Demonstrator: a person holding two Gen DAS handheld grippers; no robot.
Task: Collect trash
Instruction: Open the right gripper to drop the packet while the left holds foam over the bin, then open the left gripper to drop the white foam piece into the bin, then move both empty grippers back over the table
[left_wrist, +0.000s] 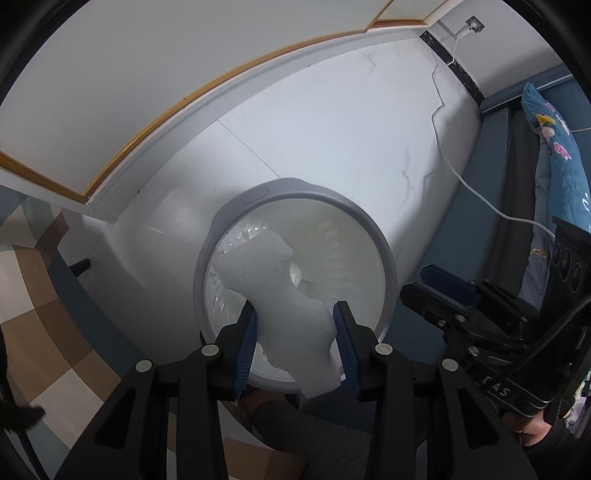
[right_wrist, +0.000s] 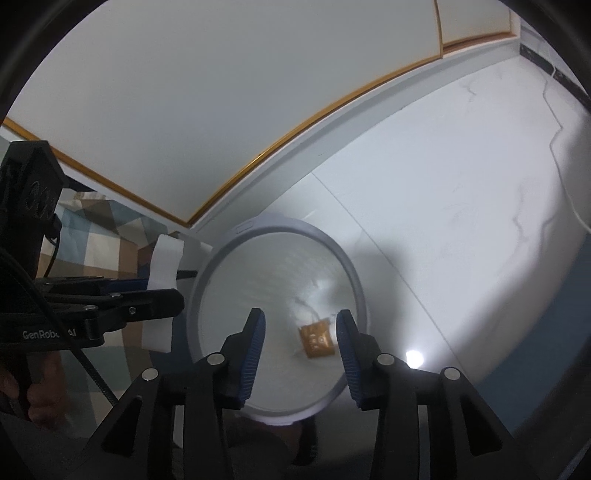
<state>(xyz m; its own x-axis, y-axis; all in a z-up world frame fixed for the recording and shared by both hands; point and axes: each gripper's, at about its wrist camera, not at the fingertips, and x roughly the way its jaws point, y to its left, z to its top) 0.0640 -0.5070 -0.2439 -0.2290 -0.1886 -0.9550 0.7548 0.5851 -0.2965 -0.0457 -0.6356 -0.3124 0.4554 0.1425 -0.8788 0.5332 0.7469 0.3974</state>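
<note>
Your left hand-held gripper (left_wrist: 295, 332) clamps a ragged piece of white foam (left_wrist: 273, 291) at lower centre of its view, right above the grey-rimmed trash bin (left_wrist: 221, 236) on the white floor (left_wrist: 332, 129). Your right hand-held gripper (right_wrist: 301, 332) stands with jaws apart, nothing between them; a small orange wrapper (right_wrist: 317, 339) lies inside the bin below.

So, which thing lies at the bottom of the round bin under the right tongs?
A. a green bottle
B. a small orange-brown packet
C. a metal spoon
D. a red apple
B: the right wrist view shows a small orange-brown packet lying inside the bin, seen between the open right tongs, which hold nothing.
</note>
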